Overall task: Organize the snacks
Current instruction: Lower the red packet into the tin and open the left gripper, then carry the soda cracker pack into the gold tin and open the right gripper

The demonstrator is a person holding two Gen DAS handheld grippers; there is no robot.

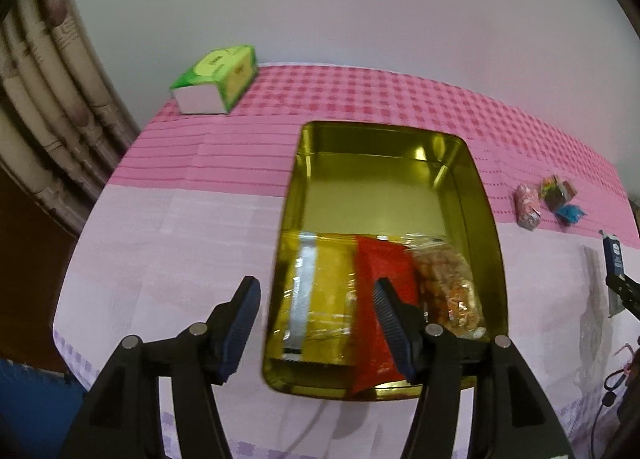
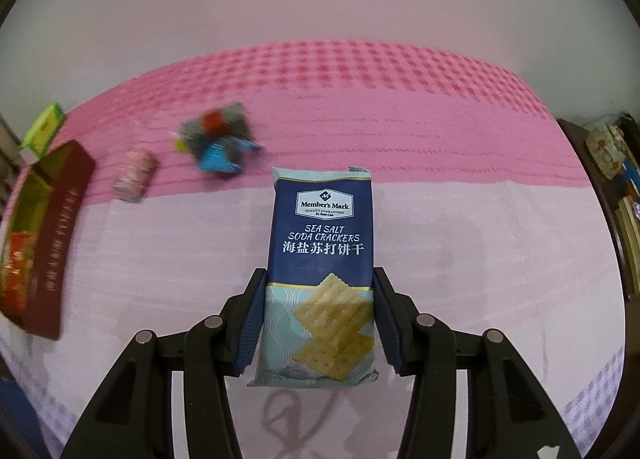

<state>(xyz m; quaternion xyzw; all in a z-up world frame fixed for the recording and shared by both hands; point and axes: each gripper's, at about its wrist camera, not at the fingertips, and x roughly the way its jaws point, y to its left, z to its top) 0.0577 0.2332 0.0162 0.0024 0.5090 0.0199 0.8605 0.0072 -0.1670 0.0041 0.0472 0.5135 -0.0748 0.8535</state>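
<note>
A gold tin (image 1: 476,195), a red packet (image 1: 380,271), a navy-and-pale-blue cracker pack (image 2: 320,259) and a pink checked tablecloth (image 2: 400,79) are seen ahead of the grippers.

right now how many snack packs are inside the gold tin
3, side by side at the near end of the tin: yellow pack left, red pack middle, clear bag right. More may be hidden underneath.

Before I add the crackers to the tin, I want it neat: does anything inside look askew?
Yes. The red packet lies slanted in the gold tin, its near end riding up over the front rim instead of lying flat. The yellow packet and clear bag of snacks beside it sit inside the walls.
</note>
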